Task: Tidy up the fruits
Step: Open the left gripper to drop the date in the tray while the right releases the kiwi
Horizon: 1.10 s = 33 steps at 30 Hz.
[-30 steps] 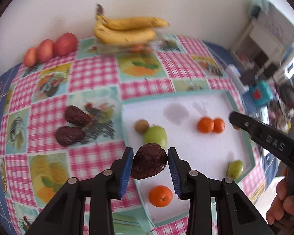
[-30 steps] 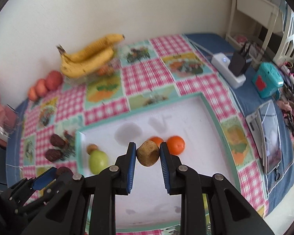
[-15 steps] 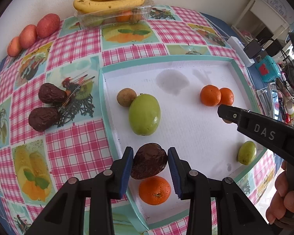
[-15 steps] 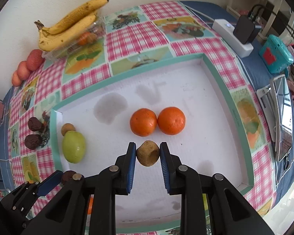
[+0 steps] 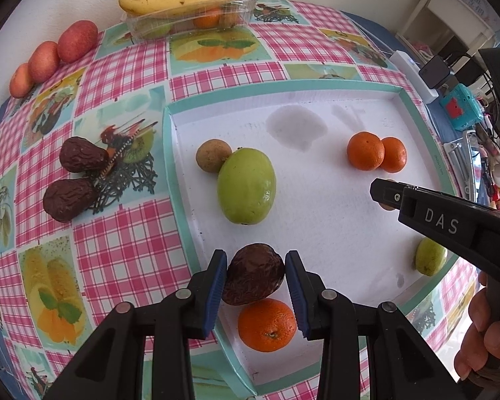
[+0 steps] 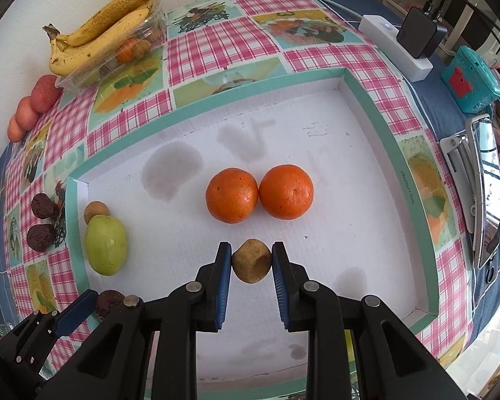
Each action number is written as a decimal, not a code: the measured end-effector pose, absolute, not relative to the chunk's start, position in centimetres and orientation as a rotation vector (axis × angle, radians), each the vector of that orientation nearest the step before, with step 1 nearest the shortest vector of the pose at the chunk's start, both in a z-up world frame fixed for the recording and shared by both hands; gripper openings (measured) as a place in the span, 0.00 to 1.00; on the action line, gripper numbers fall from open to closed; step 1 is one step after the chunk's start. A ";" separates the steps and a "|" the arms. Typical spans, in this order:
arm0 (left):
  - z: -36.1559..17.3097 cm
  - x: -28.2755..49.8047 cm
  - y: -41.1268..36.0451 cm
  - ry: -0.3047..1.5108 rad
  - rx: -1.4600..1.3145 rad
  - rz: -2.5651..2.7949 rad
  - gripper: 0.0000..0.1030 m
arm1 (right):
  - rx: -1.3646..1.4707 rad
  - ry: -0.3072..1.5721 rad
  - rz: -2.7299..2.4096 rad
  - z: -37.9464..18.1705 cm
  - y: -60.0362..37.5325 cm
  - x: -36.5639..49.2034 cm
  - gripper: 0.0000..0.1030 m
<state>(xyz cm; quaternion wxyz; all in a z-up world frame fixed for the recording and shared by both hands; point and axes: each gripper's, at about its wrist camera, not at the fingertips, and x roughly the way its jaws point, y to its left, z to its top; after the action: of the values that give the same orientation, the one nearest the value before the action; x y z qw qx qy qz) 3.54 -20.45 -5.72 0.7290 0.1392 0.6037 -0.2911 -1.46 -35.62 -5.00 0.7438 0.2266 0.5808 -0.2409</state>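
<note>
Landmark: the white tray (image 5: 316,220) with the teal rim; all places below are given from it.

Left gripper (image 5: 254,278): you have it clamped on a dark wrinkled fruit (image 5: 254,273), pads on its two flanks, over the tray's near-left corner, just above a lone orange (image 5: 267,325).

Right gripper (image 6: 252,265): closed on a small brown fruit (image 6: 252,265), over the tray's middle, just on your side of the two oranges (image 6: 260,195) that touch each other.

Other fruit: a large green fruit (image 5: 246,186) touching a second small brown fruit (image 5: 213,155) by the tray's left wall; a small green fruit (image 5: 430,256) at the near-right corner; two more wrinkled dark fruits (image 5: 75,180) outside the tray, to its left.

Handling, dark fruit: judged light; the shrivelled skin should give grip but may be soft underneath, so keep the squeeze modest and hold across the widest part.

Handling, brown fruit: judged light and firm; it shows a dent or flat patch facing the camera. It is small and round, so it may roll when you set it down.

Hard to make out: whether either held fruit touches the tray floor cannot be told. In the left view your right gripper's arm covers the brown fruit almost wholly. The fruits inside the clear box (image 6: 123,53) under the bananas (image 6: 106,23), beyond the tray's far-left corner, are blurred by the plastic.
</note>
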 end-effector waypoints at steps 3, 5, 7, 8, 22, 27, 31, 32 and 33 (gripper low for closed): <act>-5.7 3.5 -20.3 1.330 0.312 -0.641 0.38 | 0.496 1.279 -0.527 -5.4 -35.5 -1.1 0.25; -5.8 3.5 -20.3 1.331 0.313 -0.642 0.38 | 0.495 1.283 -0.525 -5.7 -35.5 -0.9 0.25; -5.9 3.5 -20.3 1.333 0.315 -0.641 0.38 | 0.496 1.286 -0.523 -5.9 -35.5 -0.8 0.25; -5.9 3.5 -20.4 1.334 0.314 -0.640 0.38 | 0.496 1.288 -0.523 -6.0 -35.5 -0.8 0.25; -6.2 3.6 -20.3 1.342 0.312 -0.641 0.38 | 0.489 1.292 -0.522 -6.3 -35.6 -0.5 0.25; -6.3 3.6 -20.2 1.350 0.307 -0.640 0.39 | 0.483 1.291 -0.516 -6.0 -35.5 -0.6 0.25; -6.4 3.4 -20.3 1.351 0.310 -0.640 0.39 | 0.476 1.289 -0.512 -5.7 -35.4 -0.6 0.25; -6.4 3.3 -20.3 1.352 0.310 -0.642 0.39 | 0.476 1.286 -0.511 -5.5 -35.4 -0.7 0.25; -6.3 3.3 -20.3 1.351 0.308 -0.646 0.39 | 0.476 1.283 -0.511 -5.4 -35.4 -0.7 0.25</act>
<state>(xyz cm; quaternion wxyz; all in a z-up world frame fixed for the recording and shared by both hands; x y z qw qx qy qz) 3.33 -20.33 -6.26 0.7219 0.1395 0.6114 -0.2924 -0.72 -35.36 -5.36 0.7450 0.2172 0.5861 -0.2332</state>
